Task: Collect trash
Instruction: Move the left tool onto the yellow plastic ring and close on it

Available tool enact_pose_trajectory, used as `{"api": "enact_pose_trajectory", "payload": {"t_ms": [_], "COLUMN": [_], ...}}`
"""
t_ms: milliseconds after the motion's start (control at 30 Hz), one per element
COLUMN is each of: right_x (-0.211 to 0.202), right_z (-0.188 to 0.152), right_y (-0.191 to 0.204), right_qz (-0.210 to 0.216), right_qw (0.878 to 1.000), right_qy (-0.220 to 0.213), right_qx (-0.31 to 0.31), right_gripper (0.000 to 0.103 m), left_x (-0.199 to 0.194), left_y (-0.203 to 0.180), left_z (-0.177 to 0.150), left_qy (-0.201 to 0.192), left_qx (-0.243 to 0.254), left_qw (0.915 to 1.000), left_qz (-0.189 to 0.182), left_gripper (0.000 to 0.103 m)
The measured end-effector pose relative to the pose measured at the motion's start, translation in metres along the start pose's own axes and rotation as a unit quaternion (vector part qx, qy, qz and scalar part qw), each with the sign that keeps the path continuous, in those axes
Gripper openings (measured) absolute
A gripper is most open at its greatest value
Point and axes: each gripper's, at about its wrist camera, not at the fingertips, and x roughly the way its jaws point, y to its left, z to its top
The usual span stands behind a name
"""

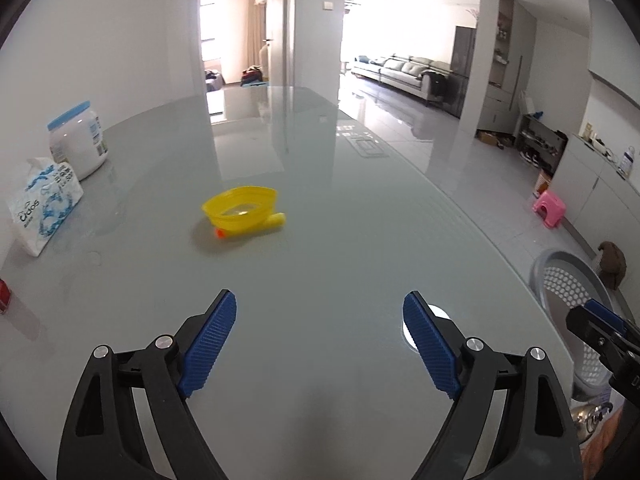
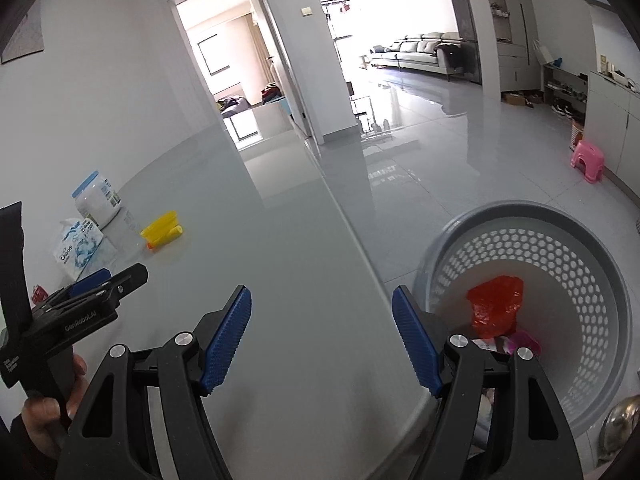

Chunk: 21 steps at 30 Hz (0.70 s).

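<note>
A crumpled yellow plastic cup [image 1: 240,210] lies on the grey glass table [image 1: 320,152], with a yellow tube with an orange tip [image 1: 276,221] against it. My left gripper [image 1: 320,297] hovers open over the table, well short of the cup, with nothing between its fingers. My right gripper [image 2: 322,292] is open and empty at the table's right edge. Beside that edge, a grey perforated basket [image 2: 532,216] stands on the floor, holding a red wrapper [image 2: 496,308] and some other scraps. The cup [image 2: 160,226] shows far left in the right wrist view.
A white jar with a blue lid [image 1: 78,140] and a tissue pack [image 1: 44,204] stand at the table's left, with a small red item [image 1: 3,296] nearer the edge of view. A pink stool [image 1: 550,208] sits on the floor beyond the basket [image 1: 560,264].
</note>
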Motion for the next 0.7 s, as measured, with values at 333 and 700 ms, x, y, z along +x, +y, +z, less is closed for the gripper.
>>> {"api": "enact_pose_trajectory", "payload": {"t_ms": [333,700], "right_x": [0.031,0.046], "right_z": [0.006,0.009], "right_y": [0.050,0.045], "right_qz": [0.019,0.016], "right_qw": [0.999,0.999], "right_qy": [0.020,0.035], "right_qx": [-0.038,-0.033], "right_gripper": [0.070,0.070], "left_x": [0.054,0.106], "left_y": [0.070,0.068], "left_z": [0.033,0.060], "left_qy": [0.022,0.044], "left_qx": [-0.041,-0.051], "left_qw": [0.9983,0.9976], "left_qz": [0.034,0.016], "left_gripper": [0.085,0.085]}}
